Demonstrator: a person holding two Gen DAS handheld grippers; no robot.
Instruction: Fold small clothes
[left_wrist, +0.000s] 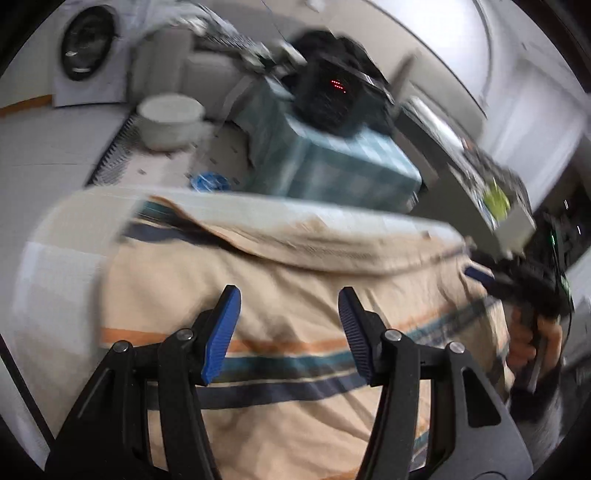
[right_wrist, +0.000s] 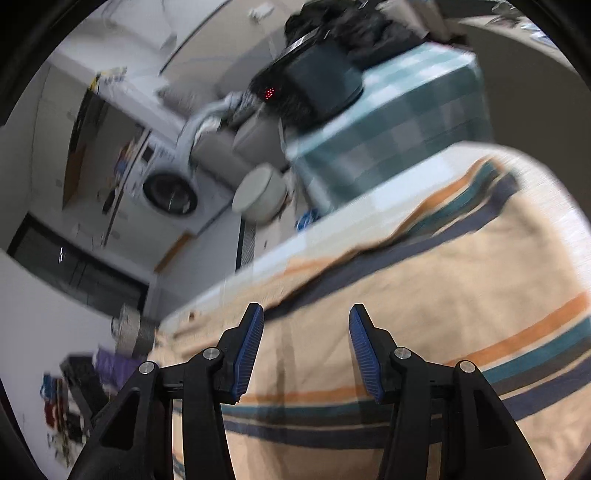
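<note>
A cream garment with orange, teal and navy stripes (left_wrist: 288, 295) lies spread on a pale table; it also shows in the right wrist view (right_wrist: 424, 295). Its far edge is folded over into a thick ridge. My left gripper (left_wrist: 290, 295) is open and empty, just above the cloth's middle. My right gripper (right_wrist: 306, 314) is open and empty over the cloth near the table's far edge; it also shows in the left wrist view (left_wrist: 517, 280), held by a hand at the cloth's right edge. Both views are motion-blurred.
Beyond the table stands a box draped in teal checked cloth (left_wrist: 332, 166) with a black device (left_wrist: 332, 92) on top. A white bowl (left_wrist: 170, 122) sits on the floor, a washing machine (right_wrist: 170, 192) behind it. Clutter (right_wrist: 74, 387) lies at lower left.
</note>
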